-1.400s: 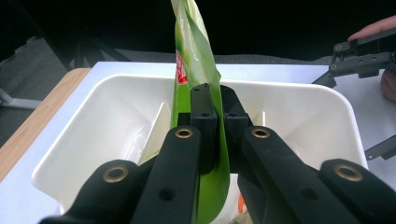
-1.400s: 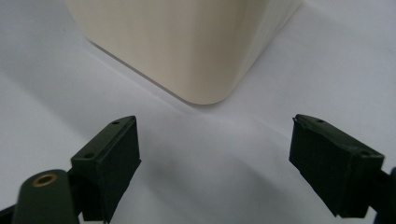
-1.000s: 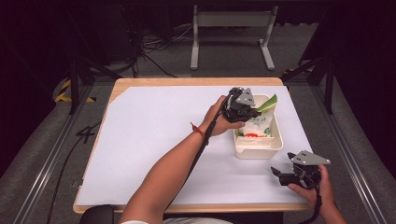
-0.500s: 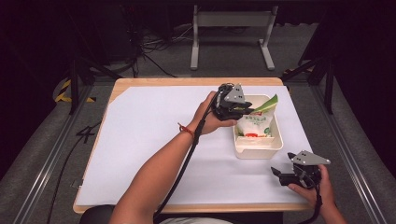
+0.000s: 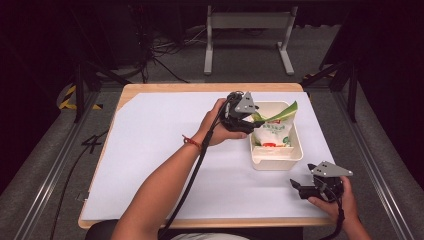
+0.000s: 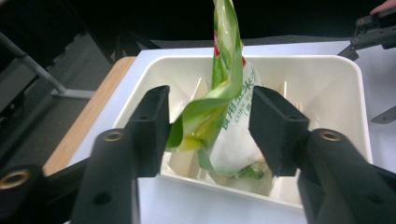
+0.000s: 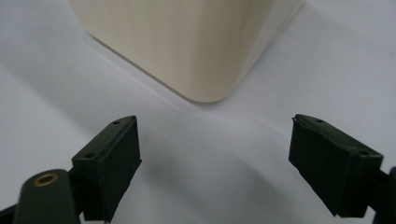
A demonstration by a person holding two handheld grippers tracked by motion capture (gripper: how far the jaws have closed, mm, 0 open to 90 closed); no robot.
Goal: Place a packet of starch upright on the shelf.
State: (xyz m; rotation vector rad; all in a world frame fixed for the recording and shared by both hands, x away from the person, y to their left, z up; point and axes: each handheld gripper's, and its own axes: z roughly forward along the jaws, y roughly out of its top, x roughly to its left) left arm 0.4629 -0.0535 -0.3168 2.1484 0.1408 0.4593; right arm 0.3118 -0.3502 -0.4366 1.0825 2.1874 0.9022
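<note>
A white and green bag [image 5: 272, 131] with red print stands in the cream bin [image 5: 277, 162] at the table's right. My left gripper [image 5: 252, 122] hovers at the bin's left rim. In the left gripper view its jaws stand open on either side of the bag's twisted green top [image 6: 224, 135], over the bin [image 6: 327, 70]. My right gripper [image 5: 295, 186] rests low near the table's front right, just in front of the bin. Its jaws are wide open with nothing between them [image 7: 215, 126], facing a corner of the bin [image 7: 196, 46].
White paper [image 5: 160, 150] covers the wooden table [image 5: 150, 87]. A metal stand [image 5: 247, 40] and cables lie on the floor beyond the far edge. The right gripper [image 6: 373, 23] also appears at the top right of the left gripper view.
My left gripper has drawn back to the left, from over the bin to its left rim. The bag stays in the bin. The right gripper has not moved.
</note>
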